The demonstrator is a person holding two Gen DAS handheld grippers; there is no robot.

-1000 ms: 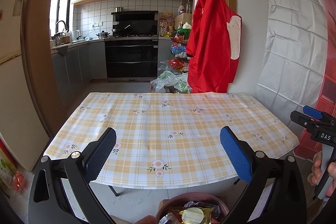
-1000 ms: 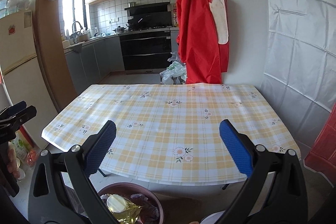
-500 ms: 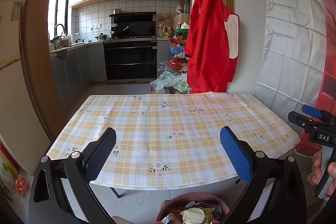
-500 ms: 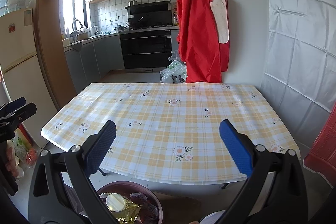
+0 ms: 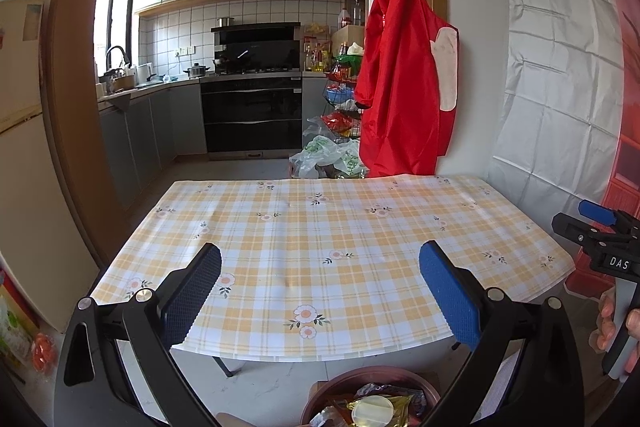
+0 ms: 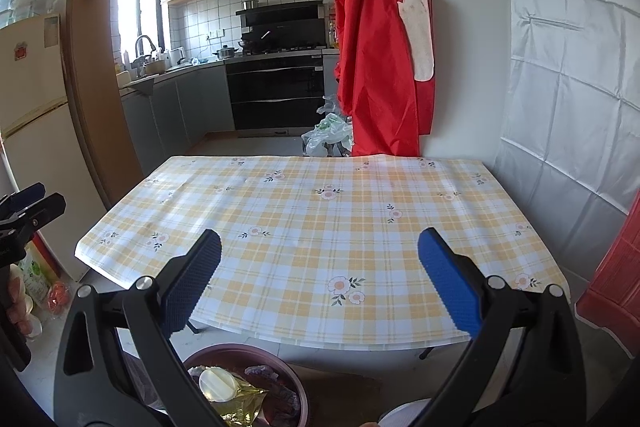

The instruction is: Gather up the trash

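A round maroon bin (image 5: 344, 385) stands on the floor below the table's near edge, holding wrappers, a gold foil bag and a round white lid (image 5: 370, 407). It also shows in the right wrist view (image 6: 240, 355). My left gripper (image 5: 320, 291) is open and empty, held above the bin in front of the table. My right gripper (image 6: 320, 287) is open and empty too, beside it. The right gripper shows at the right edge of the left wrist view (image 5: 600, 239). The checked tablecloth (image 5: 320, 227) bears no objects.
A red apron (image 5: 404, 75) hangs on the wall behind the table. Plastic bags (image 5: 328, 159) lie on the kitchen floor beyond the far edge. A fridge (image 6: 40, 147) stands to the left, a red crate (image 6: 612, 279) to the right.
Both grippers have drifted slightly with the view; the jaws stay open and empty. Nothing on the table or in the bin has moved.
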